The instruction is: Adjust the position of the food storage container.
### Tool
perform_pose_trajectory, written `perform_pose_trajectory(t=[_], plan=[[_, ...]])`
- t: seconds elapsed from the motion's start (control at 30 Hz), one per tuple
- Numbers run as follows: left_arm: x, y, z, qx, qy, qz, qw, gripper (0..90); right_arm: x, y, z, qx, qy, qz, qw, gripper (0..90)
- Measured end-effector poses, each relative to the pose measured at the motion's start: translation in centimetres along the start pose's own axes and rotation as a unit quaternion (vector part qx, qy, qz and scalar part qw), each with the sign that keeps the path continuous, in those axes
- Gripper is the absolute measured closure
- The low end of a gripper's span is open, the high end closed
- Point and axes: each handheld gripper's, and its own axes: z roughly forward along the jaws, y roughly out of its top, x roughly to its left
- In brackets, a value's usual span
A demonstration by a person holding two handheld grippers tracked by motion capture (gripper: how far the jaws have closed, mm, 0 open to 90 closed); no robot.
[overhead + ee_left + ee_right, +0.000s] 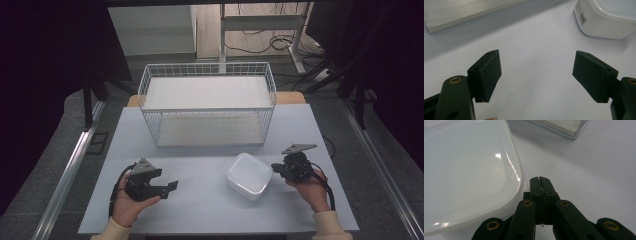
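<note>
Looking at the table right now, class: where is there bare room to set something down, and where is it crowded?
Bare tabletop lies between the left gripper and the white container, and in front of the wire basket. It is crowded where the right gripper, jaws shut, sits beside the container.

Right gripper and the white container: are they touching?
Cannot tell. In the right gripper view the shut right gripper sits right beside the white container, its rim overlapping the jaws; no view shows a gap or contact plainly.

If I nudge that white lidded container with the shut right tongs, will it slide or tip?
The white container sits low and wide, so it would likely slide, not tip. Its glossy lid looks slippery, so the right tongs may skid off. It seems rigid plastic, probably light.
</note>
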Motion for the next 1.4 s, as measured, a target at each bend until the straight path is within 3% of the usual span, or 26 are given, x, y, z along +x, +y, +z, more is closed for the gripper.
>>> perform_pose_trajectory(t=[0.13,0.23,0.27,0.3,0.53,1.03,1.4], plan=[[0.0,0.0,0.0,0.001,0.0,0.001,1.0,22.6,1.2,-0.4,-0.5,0.016,0.006,-0.001,0.9999,89.3],[0.1,0.0,-0.1,-0.001,0.0,0.0,1.0,22.6,3.1,-0.6,-0.5,0.032,0.027,-0.014,0.999,89.2],[0.1,0.0,-0.1,-0.001,0.0,0.0,1.0,22.6,3.1,-0.6,-0.5,0.032,0.027,-0.014,0.999,89.2],[0.1,0.0,-0.2,-0.002,0.002,-0.001,1.0,22.6,3.9,-0.5,-0.3,0.037,0.039,-0.021,0.9983,89.2],[0.3,0.0,-0.2,-0.001,0.004,-0.005,1.0,22.7,6.3,-0.1,0.9,0.045,0.059,-0.045,0.9962,89.2],[0.2,-0.1,0.0,0.004,0.005,-0.006,1.0,22.8,9.5,0.9,2.2,0.034,0.077,-0.073,0.9937,89.1],[0.3,-0.1,0.0,0.005,0.005,-0.006,1.0,22.8,10.8,1.5,3.0,0.028,0.085,-0.094,0.9916,89.1]])
